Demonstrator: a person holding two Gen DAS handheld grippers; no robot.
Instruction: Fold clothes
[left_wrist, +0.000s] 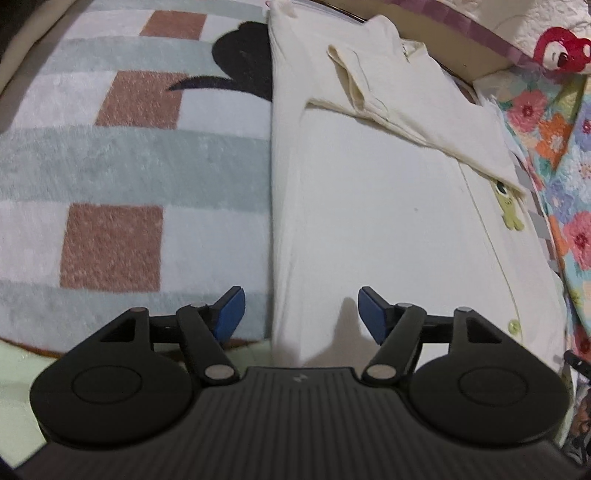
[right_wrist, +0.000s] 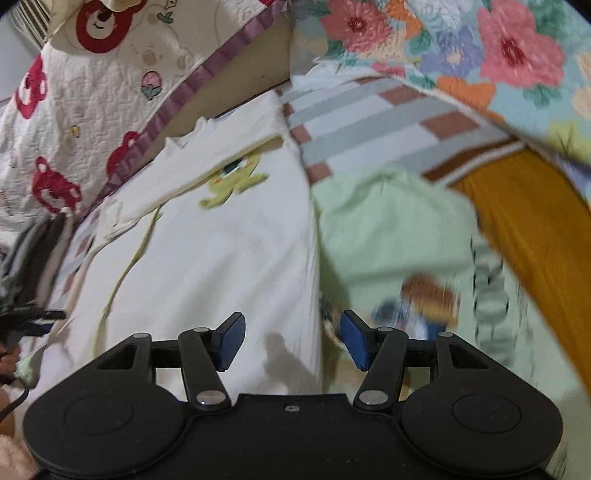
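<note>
Left gripper (left_wrist: 301, 314): jaws spread, empty, above the shirt's near edge.
Right gripper (right_wrist: 292, 341): released too, grasping nothing.
Cream shirt (left_wrist: 369, 206): flat on the striped blanket (left_wrist: 129, 147), sleeve folded across (frog patch (right_wrist: 236, 177) showing).

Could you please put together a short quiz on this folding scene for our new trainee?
1. True or false: the left gripper is clamped on the cream shirt.
2. Where does the shirt's sleeve lie? A) folded across the body B) hanging off the bed C) rolled into a ball
3. Fill in: the applique on the shirt is ____ in colour.

Key: 1 false, both it and the right gripper are open; 2 A; 3 green.
</note>
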